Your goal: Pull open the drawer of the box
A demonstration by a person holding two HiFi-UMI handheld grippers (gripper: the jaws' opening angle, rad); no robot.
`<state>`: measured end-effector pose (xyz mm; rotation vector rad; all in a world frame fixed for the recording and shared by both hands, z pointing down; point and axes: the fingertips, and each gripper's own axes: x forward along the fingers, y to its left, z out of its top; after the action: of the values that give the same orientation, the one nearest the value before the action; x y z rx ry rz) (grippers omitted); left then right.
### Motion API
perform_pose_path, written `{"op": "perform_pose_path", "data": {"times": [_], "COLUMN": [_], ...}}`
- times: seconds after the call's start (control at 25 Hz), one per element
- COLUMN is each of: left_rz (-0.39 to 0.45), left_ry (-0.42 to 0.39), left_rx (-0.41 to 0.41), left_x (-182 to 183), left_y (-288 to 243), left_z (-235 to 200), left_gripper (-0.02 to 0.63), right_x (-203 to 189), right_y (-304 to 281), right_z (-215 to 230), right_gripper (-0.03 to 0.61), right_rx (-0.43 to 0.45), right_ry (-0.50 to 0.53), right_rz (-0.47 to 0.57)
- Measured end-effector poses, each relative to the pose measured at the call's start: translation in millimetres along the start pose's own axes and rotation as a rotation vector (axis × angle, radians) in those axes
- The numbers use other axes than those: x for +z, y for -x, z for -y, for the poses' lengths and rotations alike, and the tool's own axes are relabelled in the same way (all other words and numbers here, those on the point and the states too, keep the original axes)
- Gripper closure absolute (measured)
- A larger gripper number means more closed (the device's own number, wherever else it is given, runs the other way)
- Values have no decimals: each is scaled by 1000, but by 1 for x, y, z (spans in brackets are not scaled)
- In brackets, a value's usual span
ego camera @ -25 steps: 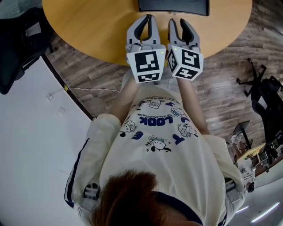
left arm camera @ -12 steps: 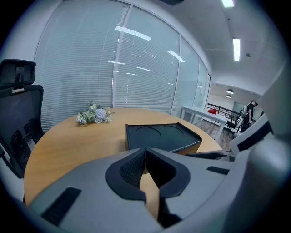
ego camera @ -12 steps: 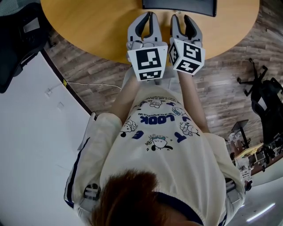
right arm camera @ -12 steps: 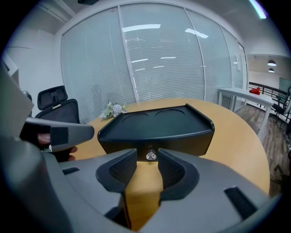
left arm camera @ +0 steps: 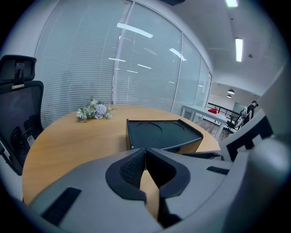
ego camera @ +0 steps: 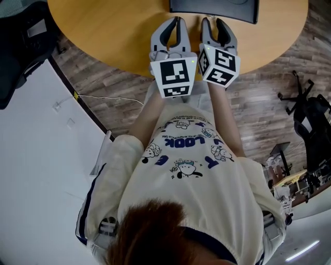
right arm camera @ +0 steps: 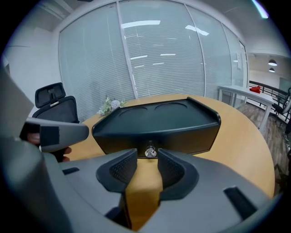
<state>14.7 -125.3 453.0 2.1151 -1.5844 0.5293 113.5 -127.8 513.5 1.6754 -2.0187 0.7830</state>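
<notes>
Right tongs (right arm camera: 148, 158) just spread wide, empty, knob (right arm camera: 150, 152) lined up with the gap, so grabbing it looks next; my left tongs (left arm camera: 145, 154) sit clenched on nothing.

Head view: is looking steeply down from above the person's head, high over the worktop (ego camera: 103, 31), catching only the box's (ego camera: 213, 8) near edge.
Left gripper view: is riding low, looking along its own fingers (left arm camera: 129, 170), facing a box corner from nearby.
Right gripper view: is facing the box front squarely, very near.
Shared: all three are showing box and worktop; both gripper views are showing the flowers (left arm camera: 94, 110) and office chair (left arm camera: 16, 113).
</notes>
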Motion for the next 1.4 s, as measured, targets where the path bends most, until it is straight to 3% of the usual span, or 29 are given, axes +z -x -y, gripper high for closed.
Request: {"op": "perform_pose_path", "data": {"times": [0.44,1.4], "left_rz": [-12,8], "left_ry": [7,0], "left_rx": [9,7], "left_x": [-6,0], "left_y": [-1,5], "left_z": [-6,-7], "left_gripper": [597,597], "right_x": [-3,-10], "right_y": [-8,-2], "right_z": [5,5], "right_gripper": [483,489], "right_rx": [-13,-16], "right_ry": [10,3], "right_rz": [-16,-25]}}
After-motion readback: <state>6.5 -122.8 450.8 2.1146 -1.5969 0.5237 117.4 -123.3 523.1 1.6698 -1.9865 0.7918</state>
